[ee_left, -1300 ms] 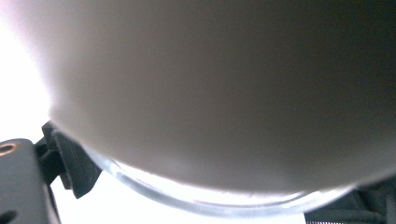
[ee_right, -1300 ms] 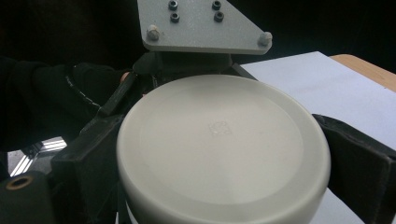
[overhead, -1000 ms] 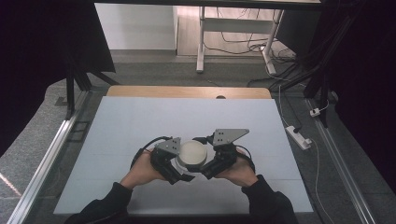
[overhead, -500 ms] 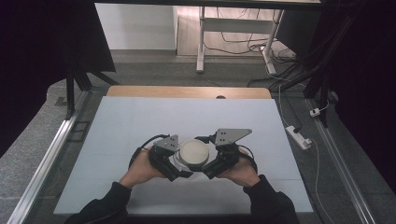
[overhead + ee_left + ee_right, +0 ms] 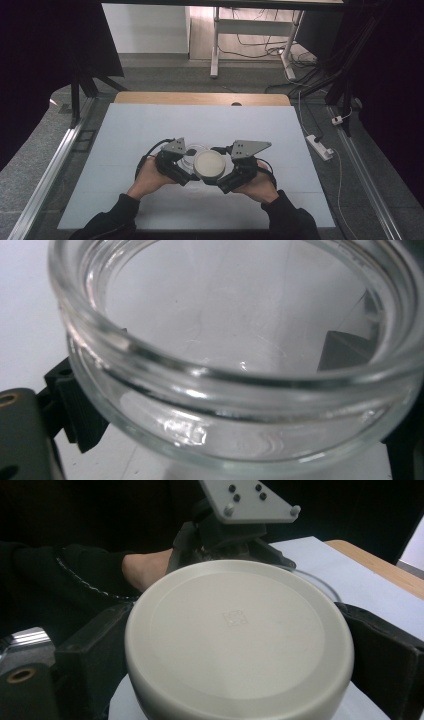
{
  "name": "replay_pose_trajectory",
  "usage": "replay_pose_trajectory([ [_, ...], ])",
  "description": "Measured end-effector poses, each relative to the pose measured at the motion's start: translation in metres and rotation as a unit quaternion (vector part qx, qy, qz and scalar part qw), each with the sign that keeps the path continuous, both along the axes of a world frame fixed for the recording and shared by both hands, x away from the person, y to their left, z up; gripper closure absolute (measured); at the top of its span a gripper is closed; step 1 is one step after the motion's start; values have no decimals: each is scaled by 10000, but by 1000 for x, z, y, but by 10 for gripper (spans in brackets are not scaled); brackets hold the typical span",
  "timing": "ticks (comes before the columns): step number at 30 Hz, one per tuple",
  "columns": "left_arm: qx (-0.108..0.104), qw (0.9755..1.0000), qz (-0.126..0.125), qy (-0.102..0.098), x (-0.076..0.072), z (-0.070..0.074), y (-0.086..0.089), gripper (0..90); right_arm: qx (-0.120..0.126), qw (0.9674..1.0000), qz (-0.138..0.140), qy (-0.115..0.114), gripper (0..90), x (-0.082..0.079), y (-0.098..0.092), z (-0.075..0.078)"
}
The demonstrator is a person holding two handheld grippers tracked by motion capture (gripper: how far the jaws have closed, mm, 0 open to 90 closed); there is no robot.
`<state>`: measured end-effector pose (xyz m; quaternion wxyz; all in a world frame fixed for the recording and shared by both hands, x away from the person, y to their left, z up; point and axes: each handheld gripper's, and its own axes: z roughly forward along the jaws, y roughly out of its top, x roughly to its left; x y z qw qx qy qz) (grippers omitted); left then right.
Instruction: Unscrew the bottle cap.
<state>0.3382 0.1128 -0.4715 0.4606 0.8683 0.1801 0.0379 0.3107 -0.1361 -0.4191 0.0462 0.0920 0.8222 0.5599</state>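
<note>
In the middle of the high view, a bit below the center, two hands meet over the white desk (image 5: pixel 150 130). The left claw (image 5: pixel 186 167) is spread wide and squeezes a clear glass jar (image 5: pixel 191 151) between its two black jaws. In the left gripper view the jar (image 5: pixel 235 355) takes up almost the whole frame, with one jaw at the lower left edge pressing on its side and the other jaw just peeking in at the lower right corner. The jar's mouth is open and you can see right through the glass. The right claw (image 5: pixel 224 176) is also spread wide and pinches a round grey lid (image 5: pixel 209 165). In the right gripper view the lid (image 5: pixel 235 635) sits in the middle, low in the frame, with a black jaw touching each side of it. Behind it, in the upper middle of that view, sits the left claw (image 5: pixel 235 545) with its grey plate on top, and a hand in a dark sleeve. In the high view the lid lies just to the right of the jar and covers part of it, so it is hard to tell if they touch. The bottom of the jar is cut off in the left gripper view.
</note>
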Motion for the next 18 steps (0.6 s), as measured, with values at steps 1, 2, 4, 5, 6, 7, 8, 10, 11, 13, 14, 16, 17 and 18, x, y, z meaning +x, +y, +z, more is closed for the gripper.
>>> replay_pose_trajectory([
  [1,0,10000,0,0,0,0,0,74,3,10000,-19,-16,70,-1,0,0],
  [2,-5,10000,53,-7,1,0,1,74,2,10000,-34,-22,70,-2,0,0],
  [4,-18,9998,198,-25,3,0,3,74,12,10000,-55,-9,70,-4,1,-1],
  [5,-6,9998,220,-32,5,1,4,73,24,10000,-58,-7,70,-5,1,-1],
  [6,-24,9996,267,-37,5,1,4,74,23,10000,-65,-7,70,-6,1,-1],
  [7,2,9995,296,-64,6,1,5,73,24,10000,-71,-7,70,-7,1,-2],
  [8,-10,9994,337,-60,7,2,5,74,24,10000,-74,2,70,-8,2,-3],
  [10,-37,9992,386,-79,9,2,5,73,31,10000,-68,12,70,-10,2,-4],
  [11,-41,9991,405,-89,9,3,6,73,33,10000,-77,7,70,-11,2,-4],
  [13,-49,9990,430,-112,11,4,6,73,51,10000,-71,18,70,-13,2,-5],
  [14,-54,9989,442,-119,12,4,5,73,53,10000,-77,20,70,-15,2,-6],
  [16,-61,9988,467,-138,13,5,5,73,60,9999,-79,19,70,-16,2,-7],
  [17,-67,9987,482,-140,14,6,4,73,67,9999,-82,22,70,-17,2,-7],
  [18,-73,9987,481,-146,14,6,4,73,71,9999,-85,15,70,-18,1,-8],
])
